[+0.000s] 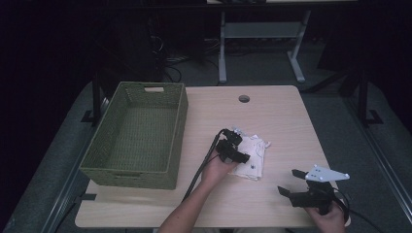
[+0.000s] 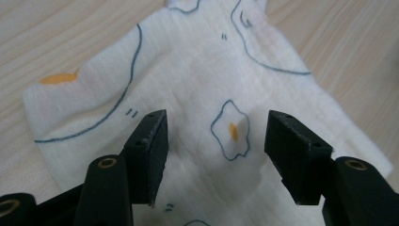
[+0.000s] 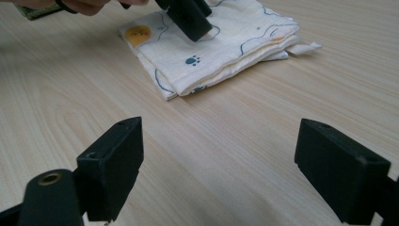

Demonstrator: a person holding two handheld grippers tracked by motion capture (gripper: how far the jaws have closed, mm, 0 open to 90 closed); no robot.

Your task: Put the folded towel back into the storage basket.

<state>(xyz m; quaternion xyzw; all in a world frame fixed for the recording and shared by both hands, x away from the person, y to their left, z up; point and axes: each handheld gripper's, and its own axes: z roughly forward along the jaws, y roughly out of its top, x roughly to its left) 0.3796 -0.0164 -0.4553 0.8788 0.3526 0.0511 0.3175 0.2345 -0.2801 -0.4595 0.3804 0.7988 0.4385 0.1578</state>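
Observation:
A folded white cloth (image 1: 252, 154) with blue line drawings and yellow spots lies on the wooden table, right of centre. My left gripper (image 1: 233, 148) hovers just over the cloth (image 2: 202, 84), jaws open and straddling a small egg drawing, with nothing held. In the right gripper view the cloth (image 3: 221, 42) lies ahead with the left gripper's jaw (image 3: 188, 19) resting over it. My right gripper (image 1: 291, 182) stands open above bare table near the front right corner, a short way from the cloth.
A green woven basket (image 1: 145, 170) with nothing in it sits on the table's left half. A round cable hole (image 1: 244, 98) lies near the far edge. Bare wood (image 3: 211, 141) lies between the right gripper and the cloth. The floor around is dark.

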